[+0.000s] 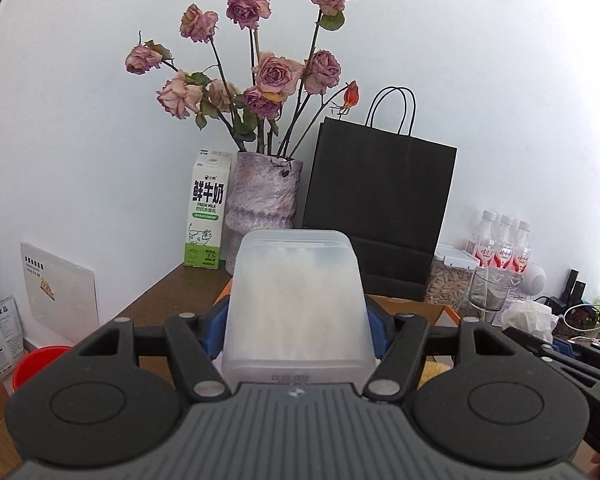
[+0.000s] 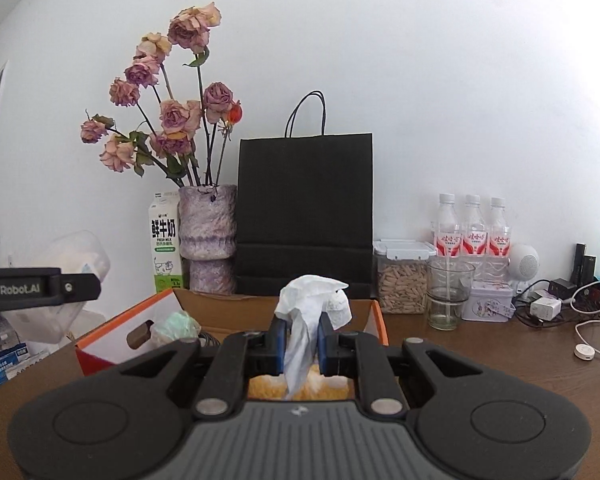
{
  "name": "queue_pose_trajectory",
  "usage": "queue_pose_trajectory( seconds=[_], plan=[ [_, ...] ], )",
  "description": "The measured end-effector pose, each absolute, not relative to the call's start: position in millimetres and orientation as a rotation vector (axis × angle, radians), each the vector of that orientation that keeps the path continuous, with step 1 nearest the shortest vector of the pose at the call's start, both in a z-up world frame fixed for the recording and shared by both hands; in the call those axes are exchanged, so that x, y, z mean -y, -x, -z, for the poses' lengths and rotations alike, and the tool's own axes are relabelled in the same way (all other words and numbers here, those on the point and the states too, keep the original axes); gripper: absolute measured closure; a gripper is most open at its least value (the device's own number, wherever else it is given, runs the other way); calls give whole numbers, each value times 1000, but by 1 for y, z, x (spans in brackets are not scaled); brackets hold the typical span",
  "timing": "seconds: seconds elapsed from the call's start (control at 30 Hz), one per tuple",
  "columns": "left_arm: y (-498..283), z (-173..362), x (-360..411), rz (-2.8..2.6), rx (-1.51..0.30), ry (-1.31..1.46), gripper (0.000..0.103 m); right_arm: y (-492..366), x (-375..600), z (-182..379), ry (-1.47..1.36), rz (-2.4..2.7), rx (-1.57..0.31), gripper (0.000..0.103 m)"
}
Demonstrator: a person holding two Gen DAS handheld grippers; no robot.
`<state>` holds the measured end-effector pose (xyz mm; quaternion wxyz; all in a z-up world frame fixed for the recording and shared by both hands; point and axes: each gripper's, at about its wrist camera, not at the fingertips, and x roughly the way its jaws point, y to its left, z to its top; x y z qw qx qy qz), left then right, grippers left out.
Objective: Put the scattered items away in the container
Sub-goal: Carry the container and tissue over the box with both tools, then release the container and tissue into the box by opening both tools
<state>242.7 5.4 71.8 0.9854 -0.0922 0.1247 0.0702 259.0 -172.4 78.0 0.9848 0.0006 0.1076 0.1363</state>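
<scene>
My left gripper is shut on a translucent plastic tub and holds it up above the table; the tub also shows at the left of the right wrist view. My right gripper is shut on a crumpled white tissue, just above the open orange cardboard box. Inside the box lie a yellow cloth and a greenish bundle. In the left wrist view the tissue shows at the right, and the box's rim shows behind the tub.
Against the wall stand a milk carton, a vase of dried roses, a black paper bag, a seed jar, a glass, three bottles, a small tin and cables. A red bowl is low left.
</scene>
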Motion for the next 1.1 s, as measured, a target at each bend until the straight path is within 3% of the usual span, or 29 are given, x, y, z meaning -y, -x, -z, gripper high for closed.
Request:
queue_pose_trajectory(
  seconds=[0.5, 1.1],
  plan=[
    [-348, -21, -8, -197, -382, 138, 36, -367, 144, -53, -73, -247, -296, 89],
    [-356, -2, -7, -202, -470, 93, 36, -380, 135, -24, -38, -252, -408, 89]
  ],
)
